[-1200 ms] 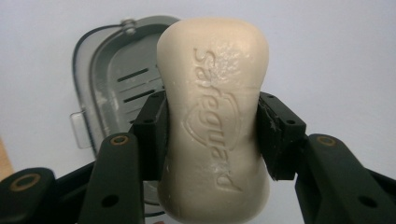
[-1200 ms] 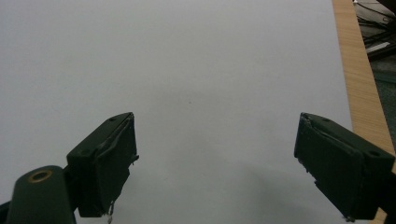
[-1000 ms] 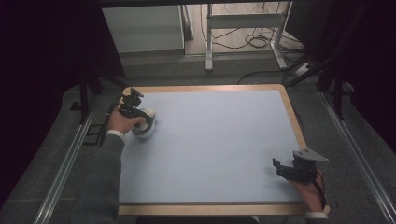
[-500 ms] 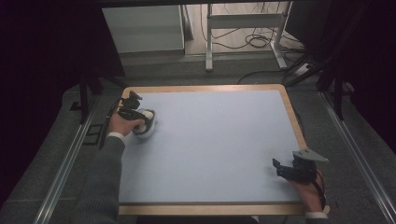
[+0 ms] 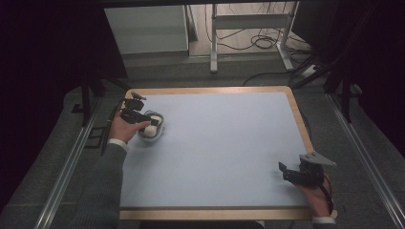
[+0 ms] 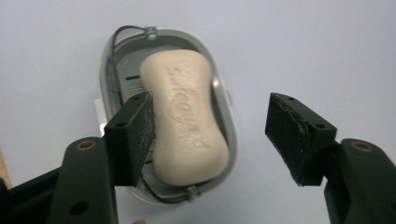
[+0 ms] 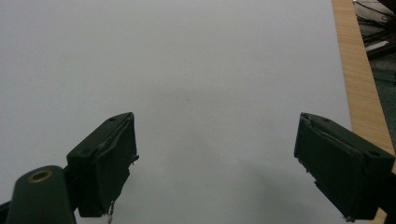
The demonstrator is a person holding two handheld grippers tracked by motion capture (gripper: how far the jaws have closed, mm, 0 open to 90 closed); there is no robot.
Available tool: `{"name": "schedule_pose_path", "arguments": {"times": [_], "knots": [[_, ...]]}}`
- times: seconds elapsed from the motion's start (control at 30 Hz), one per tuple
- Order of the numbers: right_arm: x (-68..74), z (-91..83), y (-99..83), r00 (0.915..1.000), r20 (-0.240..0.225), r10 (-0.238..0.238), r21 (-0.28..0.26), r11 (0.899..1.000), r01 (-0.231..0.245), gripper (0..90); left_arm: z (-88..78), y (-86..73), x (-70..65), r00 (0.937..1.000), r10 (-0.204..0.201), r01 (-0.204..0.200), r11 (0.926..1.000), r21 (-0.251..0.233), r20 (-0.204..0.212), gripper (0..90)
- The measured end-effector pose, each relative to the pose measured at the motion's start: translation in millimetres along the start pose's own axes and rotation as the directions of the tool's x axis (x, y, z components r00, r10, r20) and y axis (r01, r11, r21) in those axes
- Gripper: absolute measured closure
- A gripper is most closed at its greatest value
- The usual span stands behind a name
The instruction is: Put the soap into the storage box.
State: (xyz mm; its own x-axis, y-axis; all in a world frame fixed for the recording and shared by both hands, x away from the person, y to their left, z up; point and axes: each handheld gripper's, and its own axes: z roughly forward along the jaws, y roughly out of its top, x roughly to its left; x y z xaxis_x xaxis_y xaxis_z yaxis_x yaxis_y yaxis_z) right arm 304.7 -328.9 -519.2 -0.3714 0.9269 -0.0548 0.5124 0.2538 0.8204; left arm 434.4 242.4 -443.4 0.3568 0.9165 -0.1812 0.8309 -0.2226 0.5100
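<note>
Two grippers are working over a pale blue table (image 5: 229, 152) with a wooden rim. One bar of soap (image 6: 187, 116), cream-coloured with raised lettering, is lying in a grey oval soap dish (image 6: 224, 121) near the table's far left corner in the high view. The left gripper (image 6: 210, 135) is hanging just above it, and its jaws have just been opening: they are now standing apart, the left one overlapping the dish's edge and the soap's side in the left gripper view, the other out over bare table beside the dish. Neither pad is pressing on the soap. A thin dark wire is running round the inside of the dish, with small clips at both ends.

Well apart, near the table's near right corner, the right gripper (image 7: 215, 168) is being held with its jaws spread wide and only bare tabletop between them. Beyond the table's far edge, a white cabinet (image 5: 145, 28), a metal stand (image 5: 248, 33) and loose cables (image 5: 260, 40) are sitting on the floor.
</note>
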Motion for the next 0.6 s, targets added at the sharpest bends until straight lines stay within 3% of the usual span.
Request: {"name": "schedule_pose_path", "arguments": {"times": [0.07,0.13,0.17,0.23,0.33,0.47,0.6], "knots": [[-0.4,0.1,0.1,1.0,-0.001,0.003,0.0,1.0,-0.003,12.9,-4.4,-6.0,-8.0,0.9992,0.039,-0.039,0.9991,-0.017,0.004,32.1],[-0.2,0.3,0.2,1.0,-0.001,0.001,0.001,1.0,-0.001,12.9,-5.4,-8.4,-10.9,0.9987,0.051,-0.051,0.9983,-0.03,0.009,30.7],[0.6,0.7,0.7,1.0,-0.004,-0.004,0.001,1.0,0.004,12.9,-8.1,-14.2,-16.5,0.9939,0.109,-0.11,0.9922,-0.058,-0.017,29.9],[1.3,0.8,1.1,1.0,-0.004,-0.003,0.001,1.0,0.003,12.9,-9.4,-17.2,-19.5,0.9914,0.129,-0.13,0.9894,-0.065,-0.023,29.3],[2.5,2.1,1.8,0.9999,-0.006,-0.01,0.001,1.0,0.01,12.9,-11.7,-30.8,-26.6,0.9876,0.157,-0.156,0.9847,-0.078,0.005,28.5],[2.8,1.9,1.6,0.9999,-0.007,-0.011,0.001,1.0,0.011,12.9,-10.9,-43.8,-30.3,0.9861,0.165,-0.162,0.9805,-0.11,0.016,28.8],[1.6,-0.3,1.7,1.0,-0.004,-0.007,-0.005,1.0,0.007,12.9,-8.0,-61.6,-37.9,0.9804,0.196,-0.191,0.9727,-0.131,0.022,29.2]]}}
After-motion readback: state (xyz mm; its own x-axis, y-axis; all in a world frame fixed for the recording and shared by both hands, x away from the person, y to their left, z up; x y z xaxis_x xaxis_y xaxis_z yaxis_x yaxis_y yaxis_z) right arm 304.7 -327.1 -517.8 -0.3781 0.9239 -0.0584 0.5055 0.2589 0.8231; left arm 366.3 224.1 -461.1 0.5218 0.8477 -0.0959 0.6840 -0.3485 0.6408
